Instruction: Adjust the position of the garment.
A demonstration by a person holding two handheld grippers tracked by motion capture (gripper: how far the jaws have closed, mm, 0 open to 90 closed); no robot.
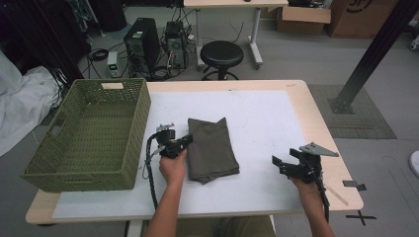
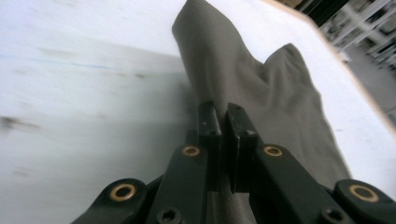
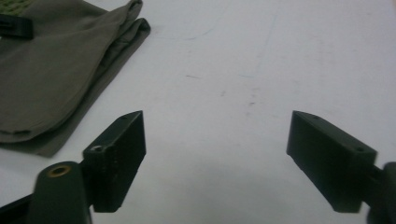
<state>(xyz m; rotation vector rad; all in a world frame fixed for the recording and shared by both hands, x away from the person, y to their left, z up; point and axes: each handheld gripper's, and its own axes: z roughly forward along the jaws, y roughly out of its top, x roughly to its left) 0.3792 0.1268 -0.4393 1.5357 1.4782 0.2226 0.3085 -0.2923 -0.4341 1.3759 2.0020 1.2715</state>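
A folded olive-grey cloth (image 1: 212,145) lies in the middle of the white mat (image 1: 267,113). My left gripper (image 1: 187,141) is at the cloth's left edge with its jaws pressed together. In the left gripper view the cloth (image 2: 280,102) runs out from between the closed pads of the left gripper (image 2: 223,121), so it is pinching the fabric edge. My right gripper (image 1: 276,163) rests low over the mat to the right of the cloth, apart from it. Its jaws stand wide with nothing between them (image 3: 215,158), and the cloth (image 3: 51,70) lies off to their left.
A green woven basket (image 1: 79,180) stands at the table's left side and overhangs the edge. The wooden table rim (image 1: 316,123) borders the mat on the right. Beyond the table are a black stool (image 1: 221,53) and computer towers (image 1: 142,42) on the floor.
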